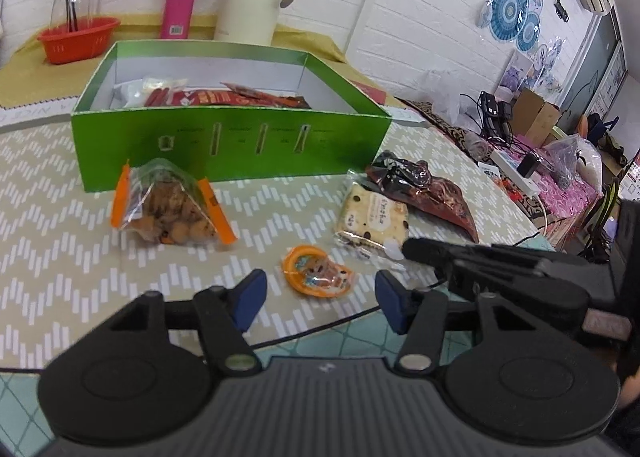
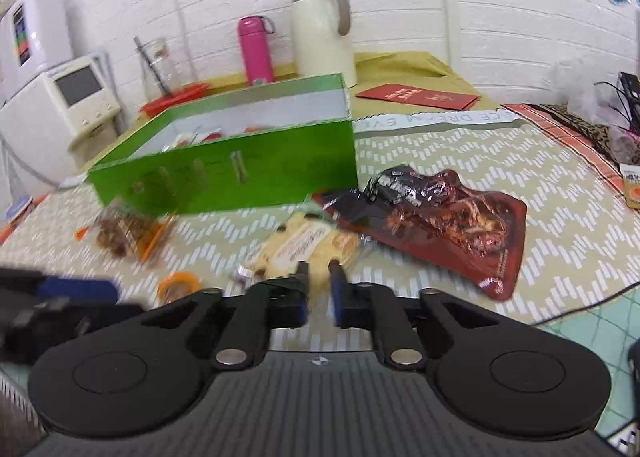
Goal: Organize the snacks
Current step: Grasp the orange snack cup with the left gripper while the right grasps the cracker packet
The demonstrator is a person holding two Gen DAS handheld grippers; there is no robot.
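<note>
Left tool agape over orange packet, right tool pinching blurred biscuit pack, box contents half hidden

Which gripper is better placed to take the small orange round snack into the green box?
Left. The left gripper stands open just before the orange round snack; the right gripper is shut at the cracker pack.

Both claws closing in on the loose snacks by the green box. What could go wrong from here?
1. The right claw looks pinched on only the near edge of the cracker packet; thin wrapper may slip or tear when lifted.
2. The dark red pouch overlaps the packet's far end, so lifting could drag it.
3. The left claw, jaws apart, flanks the small orange snack right beside the right claw; they may collide.
</note>
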